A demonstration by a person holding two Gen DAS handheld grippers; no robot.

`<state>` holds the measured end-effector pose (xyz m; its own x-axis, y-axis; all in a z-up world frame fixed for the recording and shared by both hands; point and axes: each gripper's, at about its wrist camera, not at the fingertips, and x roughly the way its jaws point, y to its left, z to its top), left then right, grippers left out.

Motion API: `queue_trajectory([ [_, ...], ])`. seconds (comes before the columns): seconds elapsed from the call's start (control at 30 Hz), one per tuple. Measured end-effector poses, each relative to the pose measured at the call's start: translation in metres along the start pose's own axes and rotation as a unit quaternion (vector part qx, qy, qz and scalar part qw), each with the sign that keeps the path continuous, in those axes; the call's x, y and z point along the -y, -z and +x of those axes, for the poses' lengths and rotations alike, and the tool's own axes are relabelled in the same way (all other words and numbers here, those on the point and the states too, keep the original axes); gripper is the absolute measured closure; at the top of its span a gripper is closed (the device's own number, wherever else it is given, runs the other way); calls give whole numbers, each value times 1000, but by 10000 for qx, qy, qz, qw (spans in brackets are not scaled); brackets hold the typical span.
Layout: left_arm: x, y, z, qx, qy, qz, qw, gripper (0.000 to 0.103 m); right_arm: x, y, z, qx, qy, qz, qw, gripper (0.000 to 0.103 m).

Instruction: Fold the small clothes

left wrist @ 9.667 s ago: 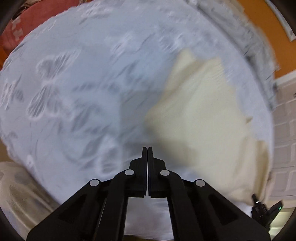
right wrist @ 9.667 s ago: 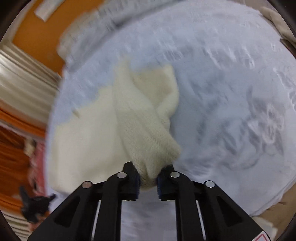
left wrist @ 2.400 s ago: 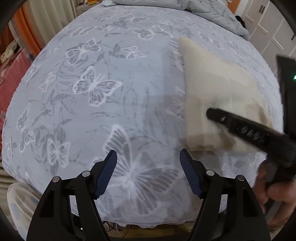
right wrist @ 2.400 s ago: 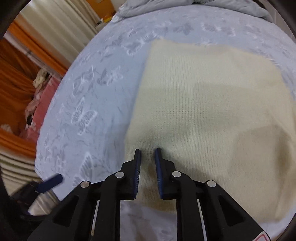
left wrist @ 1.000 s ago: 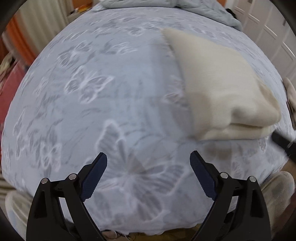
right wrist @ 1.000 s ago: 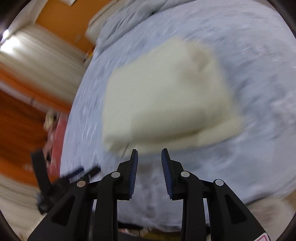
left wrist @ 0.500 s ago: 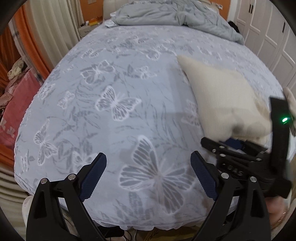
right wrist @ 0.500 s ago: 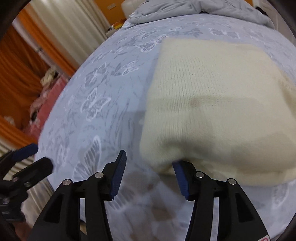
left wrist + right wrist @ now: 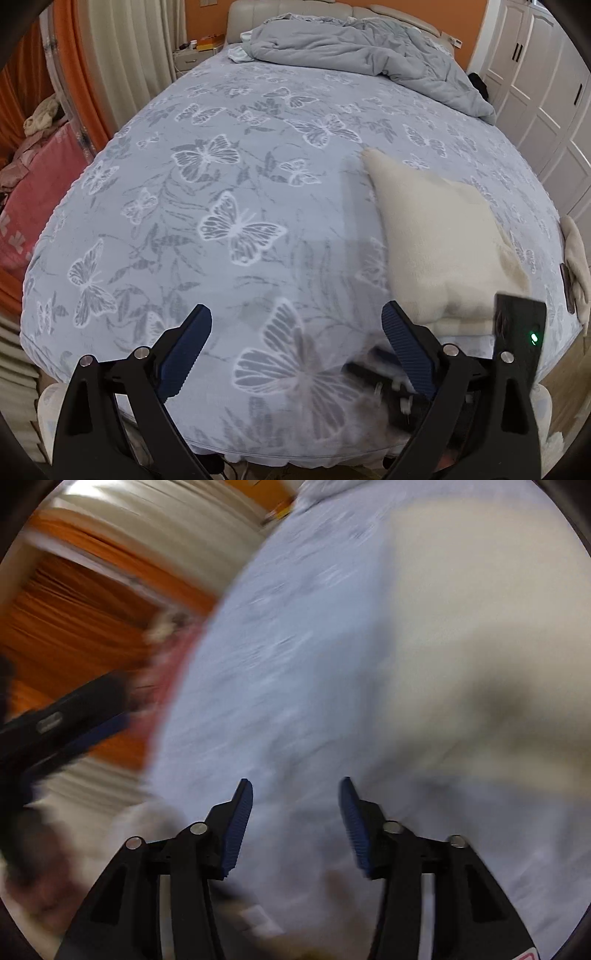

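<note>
Left view is sharp: folded cream sweater (image 9: pixel 439 240) on butterfly bedsheet (image 9: pixel 229 206); right view is blurred. Left gripper (image 9: pixel 295 347) and right gripper (image 9: pixel 295 812) both gape wide, holding nothing. No legible writing.

The cream sweater (image 9: pixel 439 251), bunched in the right gripper (image 9: pixel 295 823) nearly ten seconds ago, now lies folded on the bed (image 9: pixel 258 155). That gripper has let go and pulled back, jaws apart; the left gripper (image 9: pixel 295 354), shut then, stands wide open.

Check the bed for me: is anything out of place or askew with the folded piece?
Nothing alarming. The folded cream knit lies skewed to the bedsheet's near edge, layers uneven at its near end. Both claws, left and right, are open and empty.
</note>
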<state>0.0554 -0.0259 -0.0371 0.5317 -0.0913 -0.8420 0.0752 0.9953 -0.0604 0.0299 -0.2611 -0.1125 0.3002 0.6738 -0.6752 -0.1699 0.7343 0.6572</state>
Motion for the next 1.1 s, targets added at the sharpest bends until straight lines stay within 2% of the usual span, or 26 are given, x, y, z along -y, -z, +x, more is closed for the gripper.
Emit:
queue_trajectory([
  [0.03,4,-1,-1,13,-17,47,10000,12,1,0,-12,169,117,48,9998,60],
  [0.13,11,-1,-5,65,66,123,9999,12,35,-2,-75,992,238,836,9913,56],
  [0.2,16,0,-5,36,98,204,9997,12,65,6,-125,1611,605,1379,9754,55],
  [0.27,22,5,-2,1,132,260,9996,12,91,14,-158,1988,995,1800,9582,54],
  [0.33,28,9,1,-73,176,276,9994,12,116,18,-172,2012,1189,2175,9477,51],
  [0.4,37,15,6,-199,219,311,9991,12,134,19,-174,1964,1053,2476,9429,51],
  [0.47,46,22,8,-272,250,404,9985,12,138,13,-166,1888,887,2536,9446,51],
  [0.6,64,34,15,-370,206,735,9964,12,141,-9,-143,1574,1060,2544,9483,49],
  [0.7,79,39,30,-475,200,1009,9936,12,135,-21,-134,1533,1093,2485,9502,49],
  [0.77,91,40,44,-504,139,1193,9915,12,130,-28,-133,1540,1158,2411,9512,63],
  [0.8,96,38,51,-515,90,1249,9908,12,127,-32,-133,1489,1164,2349,9535,85],
  [0.9,111,33,73,-545,114,1342,9894,12,105,-48,-142,1554,988,2059,9611,90],
  [0.93,115,31,82,-596,53,1364,9888,13,91,-53,-155,1714,747,1888,9640,90],
  [0.97,118,27,90,-641,-8,1360,9886,19,78,-57,-168,1887,493,1766,9648,91],
  [1.0,119,24,93,-651,-24,1329,9890,37,70,-58,-176,1979,344,1700,9648,91],
  [1.03,118,20,97,-689,-61,1266,9895,43,60,-57,-187,2116,233,1595,9640,91],
  [1.07,114,16,100,-734,-65,1143,9907,42,58,-53,-192,2200,253,1517,9633,92],
  [1.1,107,11,101,-781,102,886,9929,42,62,-48,-190,2218,375,1508,9626,92],
])
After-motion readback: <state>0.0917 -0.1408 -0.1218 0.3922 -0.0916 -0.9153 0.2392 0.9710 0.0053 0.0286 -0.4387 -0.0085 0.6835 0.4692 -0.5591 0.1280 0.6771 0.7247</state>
